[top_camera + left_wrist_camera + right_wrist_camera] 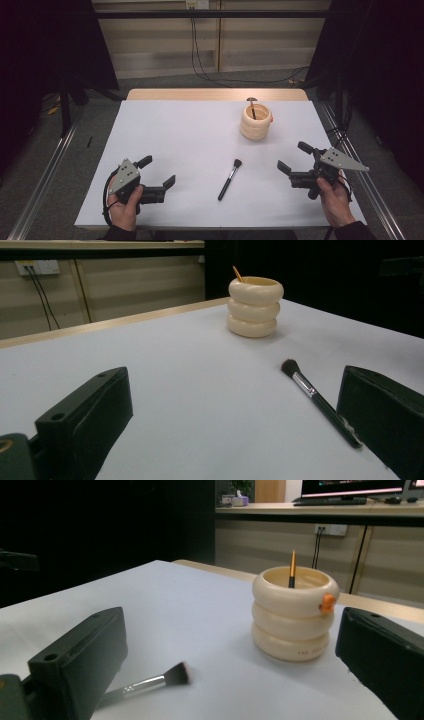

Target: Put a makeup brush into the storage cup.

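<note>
On the left of the white table (175, 130), the left gripper (159, 172) rests low with its jaws spread wide and nothing between them. Between the two grippers lies the makeup brush (229, 179), its long axis slanting from handle end near the person up to bristles pointing away and slightly right, toward the cream ringed holder (256, 121). On the right, the right gripper (295, 157) is likewise wide open and empty.

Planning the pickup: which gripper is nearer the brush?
Right, narrowly. The brush lies between them: right gripper to its right, left gripper to its left, both open.
</note>
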The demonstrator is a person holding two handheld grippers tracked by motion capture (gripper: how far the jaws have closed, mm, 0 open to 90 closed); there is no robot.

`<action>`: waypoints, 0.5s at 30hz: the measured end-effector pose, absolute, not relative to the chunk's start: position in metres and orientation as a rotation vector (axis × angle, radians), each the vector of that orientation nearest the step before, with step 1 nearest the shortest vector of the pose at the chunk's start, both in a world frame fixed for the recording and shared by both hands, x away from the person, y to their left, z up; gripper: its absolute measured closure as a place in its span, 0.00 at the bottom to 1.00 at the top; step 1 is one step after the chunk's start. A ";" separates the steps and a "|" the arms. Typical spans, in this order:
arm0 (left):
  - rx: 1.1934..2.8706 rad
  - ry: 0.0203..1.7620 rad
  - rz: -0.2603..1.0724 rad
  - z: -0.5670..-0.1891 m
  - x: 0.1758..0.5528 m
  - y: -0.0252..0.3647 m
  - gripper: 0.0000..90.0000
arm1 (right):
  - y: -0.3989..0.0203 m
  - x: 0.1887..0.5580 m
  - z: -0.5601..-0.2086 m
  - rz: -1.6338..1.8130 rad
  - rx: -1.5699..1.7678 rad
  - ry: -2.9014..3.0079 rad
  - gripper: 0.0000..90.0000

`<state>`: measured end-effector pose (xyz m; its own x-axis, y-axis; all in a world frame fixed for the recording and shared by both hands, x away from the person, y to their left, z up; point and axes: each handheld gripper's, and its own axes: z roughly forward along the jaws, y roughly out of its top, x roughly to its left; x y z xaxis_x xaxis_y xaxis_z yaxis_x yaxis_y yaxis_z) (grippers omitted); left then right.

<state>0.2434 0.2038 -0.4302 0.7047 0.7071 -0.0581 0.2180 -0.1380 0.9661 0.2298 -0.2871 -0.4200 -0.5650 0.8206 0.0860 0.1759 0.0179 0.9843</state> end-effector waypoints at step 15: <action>1.699 0.746 0.507 -0.430 0.244 0.204 0.01 | -0.259 0.259 -0.406 1.562 0.909 1.960 0.00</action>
<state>0.2436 0.2045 -0.4302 0.7040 0.7083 -0.0512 0.2137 -0.1426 0.9664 0.2587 -0.2586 -0.4062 -0.6695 0.7417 0.0412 0.2057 0.1319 0.9697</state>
